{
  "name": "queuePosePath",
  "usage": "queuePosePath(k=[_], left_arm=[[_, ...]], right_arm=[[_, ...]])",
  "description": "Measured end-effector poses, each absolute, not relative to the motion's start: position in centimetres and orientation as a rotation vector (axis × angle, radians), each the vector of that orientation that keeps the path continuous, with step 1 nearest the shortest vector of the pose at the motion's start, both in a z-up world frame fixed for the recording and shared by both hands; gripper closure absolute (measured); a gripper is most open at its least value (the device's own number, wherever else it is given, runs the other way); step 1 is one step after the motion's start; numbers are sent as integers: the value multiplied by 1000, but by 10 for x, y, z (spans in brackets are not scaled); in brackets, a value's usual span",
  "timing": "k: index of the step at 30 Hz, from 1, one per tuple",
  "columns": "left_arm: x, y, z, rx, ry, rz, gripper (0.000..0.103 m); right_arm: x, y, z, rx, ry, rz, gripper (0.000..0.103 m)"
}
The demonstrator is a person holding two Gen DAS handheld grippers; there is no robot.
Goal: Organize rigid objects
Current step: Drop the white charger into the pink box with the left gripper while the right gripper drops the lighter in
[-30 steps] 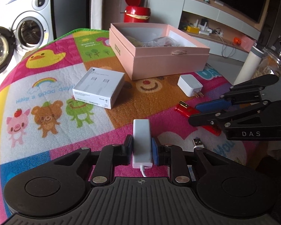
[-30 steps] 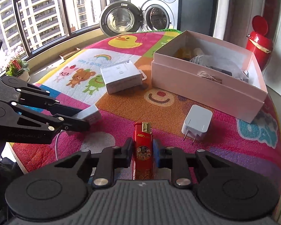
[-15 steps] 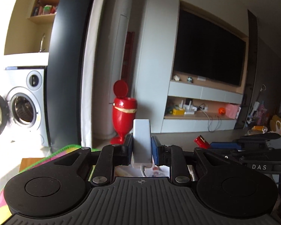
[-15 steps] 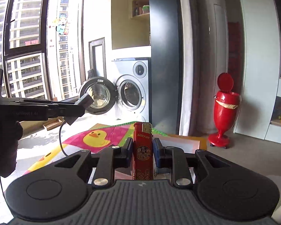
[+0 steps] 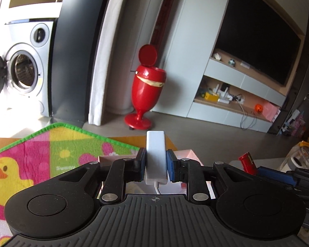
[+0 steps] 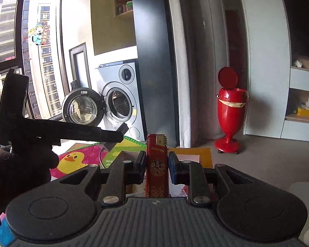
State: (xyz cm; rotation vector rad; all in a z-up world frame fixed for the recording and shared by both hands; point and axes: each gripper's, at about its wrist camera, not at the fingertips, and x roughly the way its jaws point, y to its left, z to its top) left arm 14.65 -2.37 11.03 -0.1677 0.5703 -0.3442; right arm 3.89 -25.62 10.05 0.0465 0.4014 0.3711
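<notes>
Far left: washer (image 5: 24, 72), door open; mat (image 5: 41, 150) with duck print below. Left gripper (image 5: 155, 164) clamped on white adapter (image 5: 155, 156), upright between pads, cable off its near end, raised above mat. Pink box (image 5: 187, 154) edge just behind pads. Red bin (image 5: 148, 90) on floor beyond. Right gripper (image 6: 156, 164) clamped on red lighter (image 6: 156, 164), upright, metal top up, also held above mat. TV (image 5: 257, 37) far right.

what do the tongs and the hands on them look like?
Both tongs, left and right, are matte black: ribbed base, two round discs, silver pivot screws, blue pads. White lettering marks their sides. The hand on the left tongs wears a dark fuzzy glove.
</notes>
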Motion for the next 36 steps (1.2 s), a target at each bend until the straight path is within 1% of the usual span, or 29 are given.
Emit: queuePosePath(k=[9,10,11,12,14,15,17,18,20,23,30,36], left_arm=[[175,-31,64,-208,731,-387,78],[173,-31,61,-195,725,-380,79],[171,-31,59,-182,714,-373,79],[166,-31,59,-169,702,-365,79],[159,-25,61,-171,687,-358,79],[154,-22,63,-176,679,-355,79],[143,-14,67,-179,665,-341,79],[136,-10,68,-178,659,-325,79],[122,1,69,-178,656,-295,79],[97,19,66,-185,660,-265,79],[31,60,47,-222,727,-220,79],[-8,76,31,-247,776,-232,79]], right_arm=[[67,-243,61,31,505,361,80],[68,-243,59,24,510,361,78],[70,-241,57,19,514,359,70],[70,-241,56,16,516,357,66],[61,-240,57,7,506,351,51],[58,-240,58,3,500,349,48],[46,-239,61,-14,482,343,37],[41,-238,62,-26,472,341,34],[29,-235,65,-49,451,340,25],[12,-227,64,-83,444,358,21],[-22,-196,46,-211,477,424,21],[-36,-188,29,-210,562,443,21]])
